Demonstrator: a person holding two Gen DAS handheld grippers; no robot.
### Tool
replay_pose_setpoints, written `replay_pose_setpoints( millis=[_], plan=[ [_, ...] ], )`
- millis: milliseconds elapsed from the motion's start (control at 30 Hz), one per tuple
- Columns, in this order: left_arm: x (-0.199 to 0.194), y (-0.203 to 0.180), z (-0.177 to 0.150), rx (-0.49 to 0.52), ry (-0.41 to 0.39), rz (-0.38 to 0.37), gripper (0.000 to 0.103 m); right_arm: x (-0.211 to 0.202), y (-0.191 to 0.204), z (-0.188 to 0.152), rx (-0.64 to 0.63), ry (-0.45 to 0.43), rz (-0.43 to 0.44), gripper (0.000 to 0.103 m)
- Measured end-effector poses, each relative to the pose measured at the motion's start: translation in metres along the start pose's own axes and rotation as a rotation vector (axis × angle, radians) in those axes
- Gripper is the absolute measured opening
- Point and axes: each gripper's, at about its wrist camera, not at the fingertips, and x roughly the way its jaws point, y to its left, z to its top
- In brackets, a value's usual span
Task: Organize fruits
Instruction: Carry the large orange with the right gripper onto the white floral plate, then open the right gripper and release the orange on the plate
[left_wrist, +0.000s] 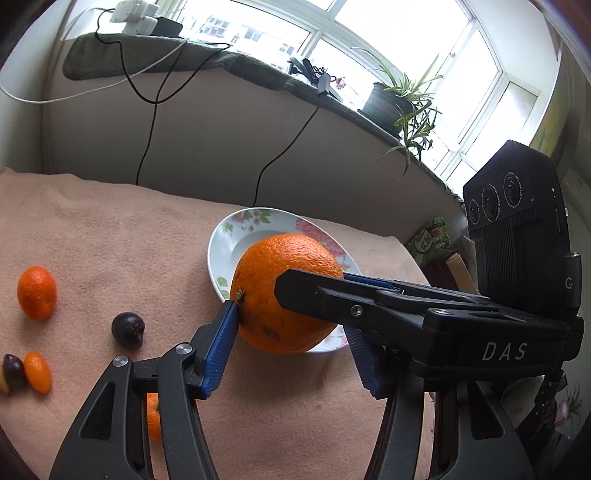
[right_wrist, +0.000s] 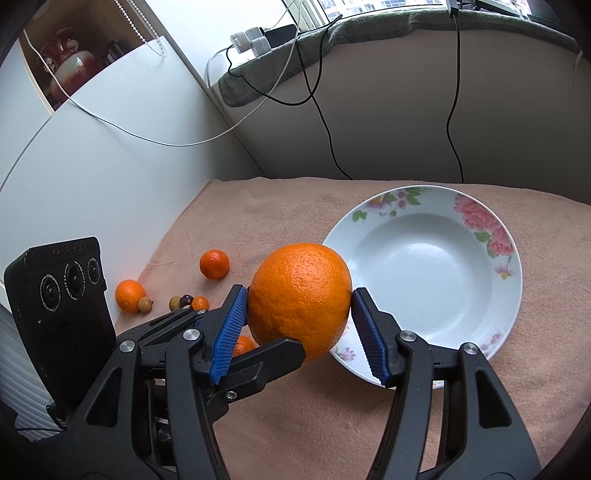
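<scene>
One large orange (left_wrist: 266, 280) (right_wrist: 299, 295) hangs above the pink cloth, at the rim of a flowered white plate (left_wrist: 221, 236) (right_wrist: 513, 280) with nothing in it. My left gripper (left_wrist: 290, 317) is shut on the orange, blue pads against its sides. My right gripper (right_wrist: 300, 293) is shut on the same orange from the other side; one of its black fingers (left_wrist: 314, 291) lies across the fruit. Left on the cloth lie a mandarin (left_wrist: 37, 292) (right_wrist: 214, 264), a second mandarin (right_wrist: 129, 290), a dark round fruit (left_wrist: 128, 329) and a kumquat (left_wrist: 37, 372).
The cloth-covered table (right_wrist: 295, 206) stands in a corner, a white wall (right_wrist: 110, 177) to the left and a low wall with hanging cables (right_wrist: 325, 122) behind. A potted plant (left_wrist: 391, 99) stands on the windowsill. Another mandarin (left_wrist: 153, 417) lies under my left gripper.
</scene>
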Motion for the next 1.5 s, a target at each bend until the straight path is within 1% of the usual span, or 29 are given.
replay_pose_setpoints(
  millis=[200, 367, 500, 567, 633, 700, 833, 933, 1033, 1067, 1167, 1200, 1300, 1500],
  plan=[
    [0.010, -0.006, 0.001, 0.020, 0.016, 0.004, 0.057, 0.002, -0.013, -0.001, 0.043, 0.005, 0.016, 0.061],
    [0.014, -0.010, 0.003, 0.040, 0.022, 0.012, 0.056, 0.002, -0.015, -0.003, 0.050, 0.007, 0.016, 0.061],
    [0.014, -0.012, 0.005, 0.044, 0.011, 0.006, 0.056, -0.004, -0.018, -0.001, 0.050, -0.025, -0.040, 0.061],
    [0.012, -0.013, 0.006, 0.054, 0.002, 0.008, 0.056, -0.011, -0.021, 0.001, 0.058, -0.042, -0.050, 0.061],
    [0.010, -0.014, 0.007, 0.060, -0.002, 0.008, 0.056, -0.019, -0.026, 0.002, 0.072, -0.069, -0.072, 0.065],
    [0.006, -0.012, 0.007, 0.060, -0.008, 0.011, 0.056, -0.028, -0.029, 0.002, 0.078, -0.098, -0.091, 0.073],
    [0.001, -0.011, 0.006, 0.059, -0.012, 0.016, 0.056, -0.042, -0.035, 0.001, 0.095, -0.126, -0.098, 0.077],
    [-0.003, -0.009, 0.004, 0.060, -0.016, 0.029, 0.056, -0.050, -0.036, -0.005, 0.086, -0.141, -0.128, 0.080],
    [-0.006, -0.008, 0.002, 0.055, -0.018, 0.037, 0.058, -0.056, -0.034, -0.011, 0.071, -0.147, -0.156, 0.083],
    [-0.009, -0.008, 0.002, 0.055, -0.020, 0.038, 0.059, -0.058, -0.033, -0.014, 0.070, -0.148, -0.162, 0.083],
    [-0.019, -0.007, -0.001, 0.057, -0.028, 0.046, 0.067, -0.065, -0.029, -0.022, 0.069, -0.152, -0.171, 0.083],
    [-0.023, -0.006, -0.003, 0.058, -0.033, 0.050, 0.068, -0.067, -0.027, -0.024, 0.068, -0.155, -0.174, 0.084],
    [-0.036, -0.003, -0.008, 0.054, -0.042, 0.066, 0.069, -0.072, -0.022, -0.033, 0.076, -0.161, -0.178, 0.088],
    [-0.067, 0.009, -0.024, 0.028, -0.066, 0.103, 0.069, -0.083, -0.010, -0.052, 0.090, -0.169, -0.189, 0.088]
  ],
)
